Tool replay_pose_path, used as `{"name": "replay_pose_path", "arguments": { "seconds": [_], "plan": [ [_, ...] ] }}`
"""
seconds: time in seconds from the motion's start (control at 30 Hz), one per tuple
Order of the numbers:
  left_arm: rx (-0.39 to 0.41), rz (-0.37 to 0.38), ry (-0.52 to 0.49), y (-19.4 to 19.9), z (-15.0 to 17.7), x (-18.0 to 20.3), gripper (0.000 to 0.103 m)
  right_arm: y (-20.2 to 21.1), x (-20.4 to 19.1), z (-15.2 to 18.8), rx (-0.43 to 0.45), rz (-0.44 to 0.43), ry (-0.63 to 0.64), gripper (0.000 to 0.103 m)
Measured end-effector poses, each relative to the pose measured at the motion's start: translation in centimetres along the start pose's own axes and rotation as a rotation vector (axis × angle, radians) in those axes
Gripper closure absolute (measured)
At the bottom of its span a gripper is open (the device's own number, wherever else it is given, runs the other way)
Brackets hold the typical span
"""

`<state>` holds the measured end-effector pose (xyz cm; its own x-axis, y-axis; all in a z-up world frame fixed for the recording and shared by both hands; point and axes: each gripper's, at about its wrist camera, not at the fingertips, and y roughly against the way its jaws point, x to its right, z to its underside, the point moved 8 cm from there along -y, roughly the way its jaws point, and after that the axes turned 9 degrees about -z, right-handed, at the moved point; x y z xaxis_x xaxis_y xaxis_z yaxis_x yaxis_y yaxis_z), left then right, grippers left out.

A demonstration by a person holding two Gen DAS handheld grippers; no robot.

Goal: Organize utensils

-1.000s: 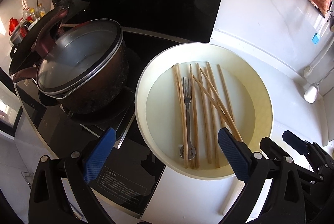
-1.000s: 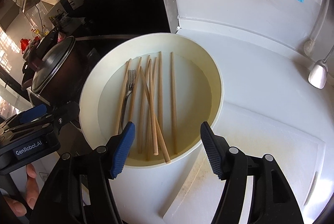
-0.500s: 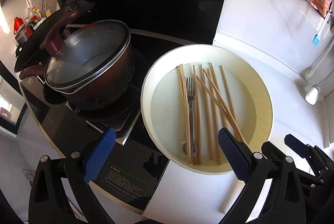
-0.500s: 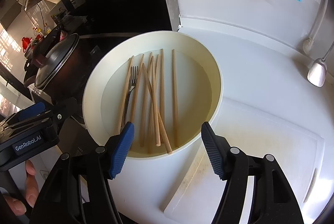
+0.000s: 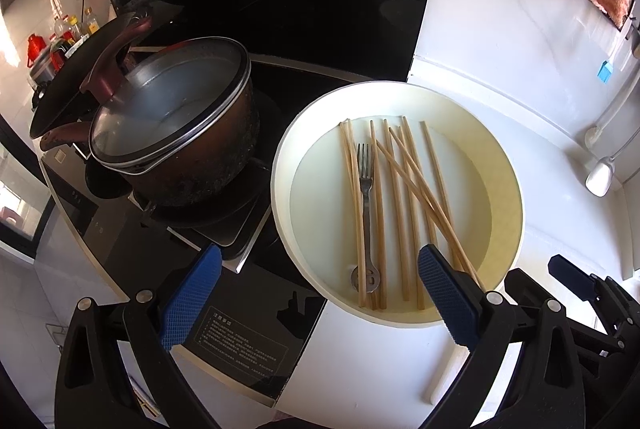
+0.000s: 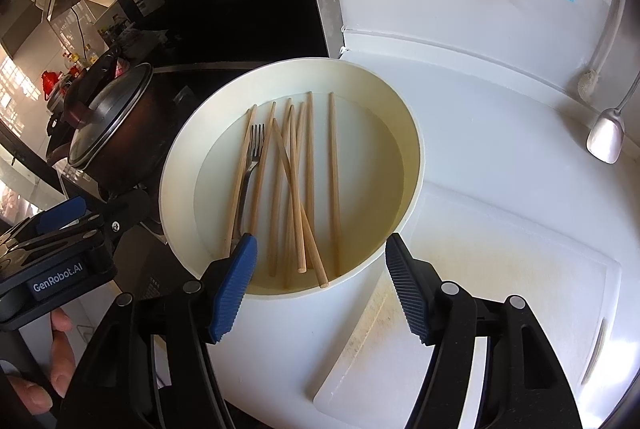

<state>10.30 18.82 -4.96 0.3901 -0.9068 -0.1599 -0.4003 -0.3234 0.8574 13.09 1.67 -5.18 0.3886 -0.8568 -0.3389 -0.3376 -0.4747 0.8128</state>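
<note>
A big cream bowl (image 5: pixel 508 165) sits on the white counter (image 6: pixel 500 101), right beside the black stove (image 5: pixel 248 341). Inside the bowl lie a bunch of wooden chopsticks (image 5: pixel 400 205) and one metal fork (image 5: pixel 366 197). Most of the sticks lie side by side, but one or two cross over the others.

Both grippers hang above the near side of the bowl. The left gripper (image 5: pixel 316 303) has its fingers (image 5: pixel 448 297) spread wide and holds nothing. The right gripper (image 6: pixel 318 287) also has its fingers (image 6: pixel 234 281) spread wide and holds nothing.

The chopsticks and fork point away from both grippers, so their long way runs the same way the fingers point. Their near ends are closest. In the right view, the stick ends lie just past the gap between the fingers, so the right gripper looks like the nearer one. In the left view, the fork handle's round end also sits between the fingers.

I think grabbing a stick would mean closing across its thin side. The crossed sticks could drag a neighbor along. No holder for the utensils shows in either view.
</note>
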Motion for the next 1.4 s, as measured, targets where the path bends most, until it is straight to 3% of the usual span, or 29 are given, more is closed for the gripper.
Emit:
{"name": "replay_pose_path", "arguments": {
  "seconds": [1.4],
  "plan": [
    [-0.009, 0.023, -0.02, -0.34, -0.85, -0.41, 0.006, 0.28, -0.49, -0.11, 0.007, 0.016, 0.009, 0.039]
  ]
}}
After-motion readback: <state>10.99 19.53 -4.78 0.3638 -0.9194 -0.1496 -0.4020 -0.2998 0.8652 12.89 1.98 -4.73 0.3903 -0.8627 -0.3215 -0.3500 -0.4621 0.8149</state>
